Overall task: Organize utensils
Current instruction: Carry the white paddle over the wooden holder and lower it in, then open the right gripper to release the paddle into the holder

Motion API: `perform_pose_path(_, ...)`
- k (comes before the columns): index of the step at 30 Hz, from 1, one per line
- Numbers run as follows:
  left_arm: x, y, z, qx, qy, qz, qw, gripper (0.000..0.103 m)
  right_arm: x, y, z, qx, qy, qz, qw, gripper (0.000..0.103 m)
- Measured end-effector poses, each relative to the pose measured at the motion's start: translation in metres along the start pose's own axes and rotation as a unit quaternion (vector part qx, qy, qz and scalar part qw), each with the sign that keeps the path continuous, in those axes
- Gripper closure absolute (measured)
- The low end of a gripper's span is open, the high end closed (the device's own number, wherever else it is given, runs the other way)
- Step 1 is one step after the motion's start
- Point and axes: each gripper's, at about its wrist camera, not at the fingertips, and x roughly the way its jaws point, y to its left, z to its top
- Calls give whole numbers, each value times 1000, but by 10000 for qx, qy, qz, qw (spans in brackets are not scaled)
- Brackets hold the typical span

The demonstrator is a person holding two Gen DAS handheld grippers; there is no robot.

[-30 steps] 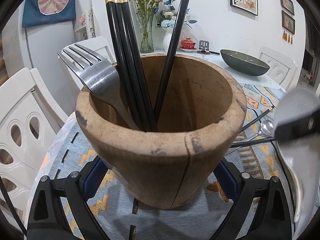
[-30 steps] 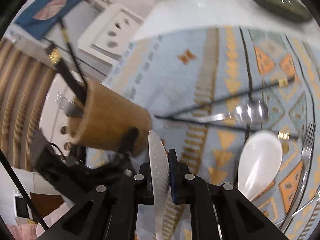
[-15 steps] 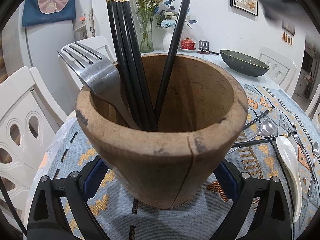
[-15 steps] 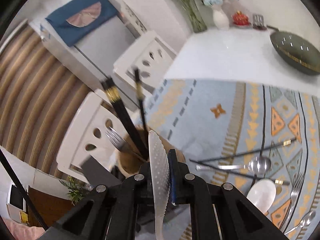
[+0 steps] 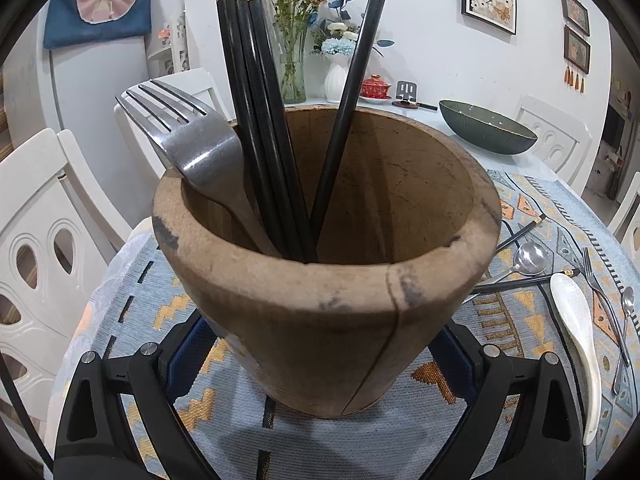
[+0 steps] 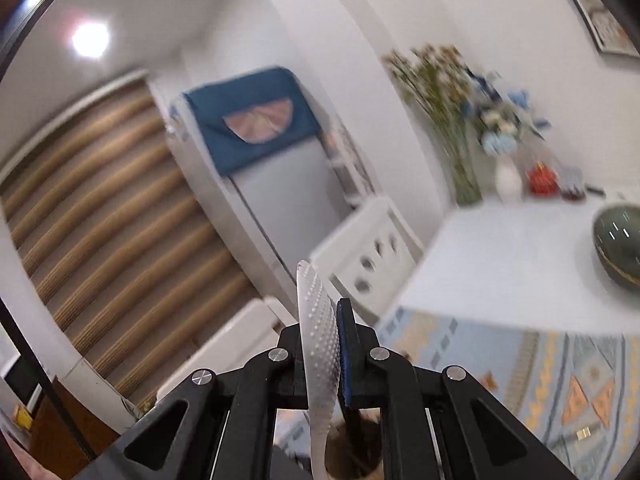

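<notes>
The left gripper (image 5: 320,364) clasps the round brown wooden utensil cup (image 5: 328,280); the right gripper (image 6: 326,332) pinches a dimpled white ceramic spoon (image 6: 320,344), its bowl pointing to twelve o'clock.

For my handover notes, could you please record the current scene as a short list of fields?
Holder: wooden cup, upright on the patterned cloth
In holder: fork, four black chopsticks
Left gripper: fingers clamped on the cup's sides
Right gripper: shut on a white spoon
On the cloth: another white spoon, metal spoon, fork, chopsticks
</notes>
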Motion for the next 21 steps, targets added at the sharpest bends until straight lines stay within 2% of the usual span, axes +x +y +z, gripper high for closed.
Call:
perform_pose_path(4, 0, 0, 0, -5, -19, -6, 10000, 5, 8, 10, -8, -290, -333, 91, 9990, 94)
perform_pose_path(8, -2, 1, 0, -28, -69, -34, 10000, 5, 16, 7, -15, -220, -484, 97, 9985, 94)
perform_pose_path(14, -3, 3, -1, -41, -60, -55, 10000, 5, 26, -9, -29, 138, -450, 147, 9988, 94)
perform_pose_path(18, -4, 3, -2, -47, -56, -62, 10000, 5, 28, -17, -35, 321, -280, 163, 9990, 82)
perform_pose_path(21, -4, 3, -3, -42, -51, -56, 10000, 5, 28, -21, -37, 428, -220, 182, 9987, 81)
